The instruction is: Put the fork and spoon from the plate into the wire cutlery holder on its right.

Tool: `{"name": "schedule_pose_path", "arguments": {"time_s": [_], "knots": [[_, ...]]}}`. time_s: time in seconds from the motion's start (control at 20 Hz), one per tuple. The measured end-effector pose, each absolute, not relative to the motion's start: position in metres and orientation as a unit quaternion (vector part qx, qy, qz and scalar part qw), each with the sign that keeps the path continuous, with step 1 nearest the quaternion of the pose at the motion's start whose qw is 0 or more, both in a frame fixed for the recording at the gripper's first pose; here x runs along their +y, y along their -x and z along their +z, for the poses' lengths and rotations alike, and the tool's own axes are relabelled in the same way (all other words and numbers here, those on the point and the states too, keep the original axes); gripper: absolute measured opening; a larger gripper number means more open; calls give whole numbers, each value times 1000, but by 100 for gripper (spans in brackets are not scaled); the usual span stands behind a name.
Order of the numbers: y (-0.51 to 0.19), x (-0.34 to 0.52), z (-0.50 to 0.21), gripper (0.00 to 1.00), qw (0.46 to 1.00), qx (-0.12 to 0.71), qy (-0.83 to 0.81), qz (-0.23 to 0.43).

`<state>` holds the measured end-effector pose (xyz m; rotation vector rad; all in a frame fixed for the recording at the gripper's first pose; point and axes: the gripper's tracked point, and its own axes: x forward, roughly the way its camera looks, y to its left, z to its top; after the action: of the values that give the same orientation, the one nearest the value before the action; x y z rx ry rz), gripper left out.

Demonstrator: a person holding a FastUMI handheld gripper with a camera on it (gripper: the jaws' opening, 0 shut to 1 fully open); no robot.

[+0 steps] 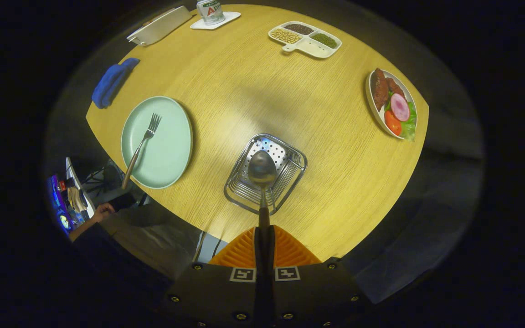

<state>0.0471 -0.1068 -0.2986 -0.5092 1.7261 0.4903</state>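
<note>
The gripper has its two fingers pressed close together on the dark handle of a metal spoon; only the handle's width keeps them apart, so the spoon is firmly clamped; its shiny oval bowl stands just ahead of the fingertips, over the square silver wire cutlery holder, whose perforated floor shows beyond the bowl; whether the spoon touches the holder cannot be told. The holder rests on a round pale wooden table; to its left, a little apart, lies a round mint-green plate, and on it a metal fork with a wooden handle, tines pointing away and the handle end reaching past the near rim of the plate. Beyond the plate lies a folded blue cloth; farther off sit a white rectangular tray and a can on a white coaster; a white divided dish of beans and grains stands at the far side; well to the right of the holder sits an oval white plate with meat, tomato and lettuce; a person's hand shows below the table's near left edge.
</note>
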Motion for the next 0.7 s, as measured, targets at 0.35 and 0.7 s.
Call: {"name": "schedule_pose_path", "arguments": {"time_s": [0.35,0.7], "knots": [[-63,-102,-315,9,613,740,195,197],[-82,-104,-287,30,672,708,138,168]]}}
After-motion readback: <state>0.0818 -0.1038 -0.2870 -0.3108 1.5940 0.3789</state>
